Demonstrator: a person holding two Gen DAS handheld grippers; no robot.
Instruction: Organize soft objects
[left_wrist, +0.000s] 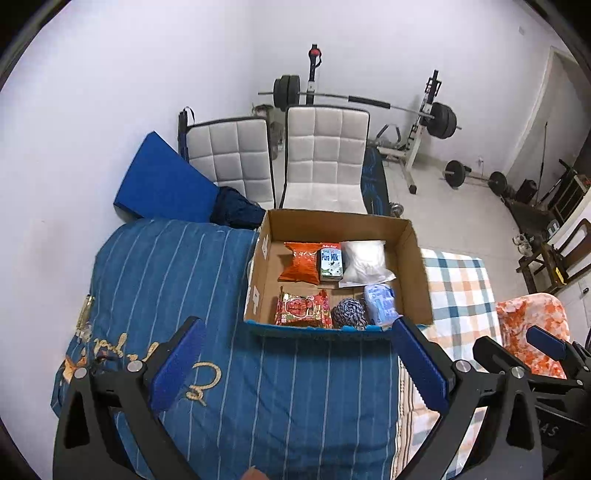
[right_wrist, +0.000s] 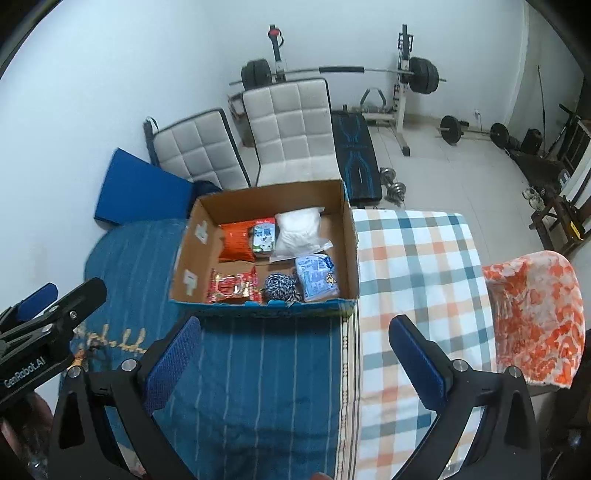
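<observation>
An open cardboard box (left_wrist: 413, 258) (right_wrist: 351, 236) lies on the bed and holds several soft packs: an orange snack bag (left_wrist: 301, 262) (right_wrist: 236, 245), a milk pouch (left_wrist: 330, 264) (right_wrist: 264, 236), a white bag (left_wrist: 364, 260) (right_wrist: 299, 232), a red packet (left_wrist: 303, 308) (right_wrist: 232, 288), a ball of blue-white yarn (left_wrist: 347, 314) (right_wrist: 279, 288) and a light blue pack (left_wrist: 380, 302) (right_wrist: 316, 277). My left gripper (left_wrist: 295, 365) hovers open in front of the box with nothing between its fingers. My right gripper (right_wrist: 295, 362) is also open and empty, just right of the left one.
A blue striped cover (left_wrist: 184, 266) and a plaid sheet (right_wrist: 417, 266) cover the bed. An orange-white cloth (right_wrist: 535, 317) drapes over something at the right. Two white padded chairs (left_wrist: 325, 155), a blue mat (left_wrist: 162, 181) and a barbell rack (right_wrist: 402, 85) stand behind the box.
</observation>
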